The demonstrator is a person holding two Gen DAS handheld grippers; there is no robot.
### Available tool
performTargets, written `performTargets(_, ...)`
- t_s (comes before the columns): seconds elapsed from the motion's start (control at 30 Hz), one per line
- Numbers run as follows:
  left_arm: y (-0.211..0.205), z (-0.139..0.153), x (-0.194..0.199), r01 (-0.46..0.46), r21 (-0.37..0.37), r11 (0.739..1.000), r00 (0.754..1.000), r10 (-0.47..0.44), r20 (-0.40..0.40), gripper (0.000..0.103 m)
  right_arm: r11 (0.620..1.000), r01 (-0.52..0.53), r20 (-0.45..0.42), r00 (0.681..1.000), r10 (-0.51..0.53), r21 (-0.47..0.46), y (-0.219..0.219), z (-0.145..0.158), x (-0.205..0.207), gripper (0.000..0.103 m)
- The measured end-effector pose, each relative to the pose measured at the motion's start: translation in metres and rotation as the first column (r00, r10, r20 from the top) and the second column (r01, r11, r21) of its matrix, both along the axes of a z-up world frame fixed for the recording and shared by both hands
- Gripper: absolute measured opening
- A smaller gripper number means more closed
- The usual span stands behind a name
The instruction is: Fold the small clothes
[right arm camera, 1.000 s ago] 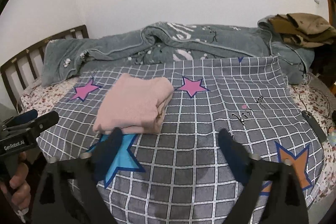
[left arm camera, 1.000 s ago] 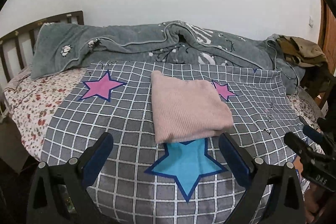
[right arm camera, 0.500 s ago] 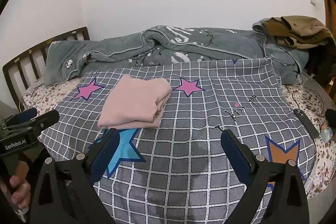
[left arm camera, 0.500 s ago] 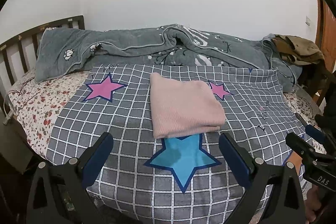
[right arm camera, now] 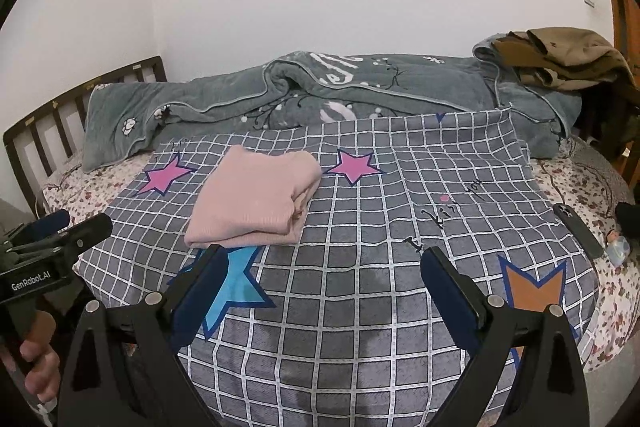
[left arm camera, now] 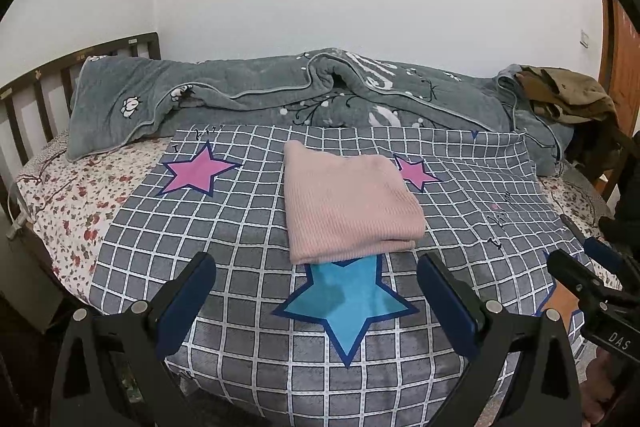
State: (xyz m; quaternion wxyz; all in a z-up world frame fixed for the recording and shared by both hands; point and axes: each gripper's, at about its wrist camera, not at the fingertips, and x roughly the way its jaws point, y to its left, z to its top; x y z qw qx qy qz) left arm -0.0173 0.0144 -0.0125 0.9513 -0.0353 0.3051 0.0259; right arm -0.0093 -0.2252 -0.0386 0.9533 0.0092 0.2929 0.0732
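Sweater: pink sweater [left arm camera: 348, 211], folded, far-centre of left tool [left arm camera: 316, 291], nearer it.
Tools: left, right tool [right arm camera: 320, 287] both agape, empty.

Folded garment [left arm camera: 348, 211] on blanket [left arm camera: 248, 227], quilt [left arm camera: 248, 95] behind

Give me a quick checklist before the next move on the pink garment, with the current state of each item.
1. Pink garment folded into a compact stack: ok.
2. Garment fully on the checked blanket: ok.
3. Left gripper jaws open, empty: ok.
4. Right gripper jaws open, empty: ok.
5. Both grippers clear of the garment: ok.
6. Phone near the right bed edge stable: cannot tell.
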Motion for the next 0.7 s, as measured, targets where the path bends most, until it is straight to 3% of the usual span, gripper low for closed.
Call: performTargets(0.7, -0.0008, 0.0012, -0.0016, -0.004, -0.001, 1.000, 1.000, 0.004, -0.002, 0.102, 1.000, 0.003, 0.005, 1.000, -0.003, -0.010, -0.0026, 0.0022, -0.0016, 0.096)
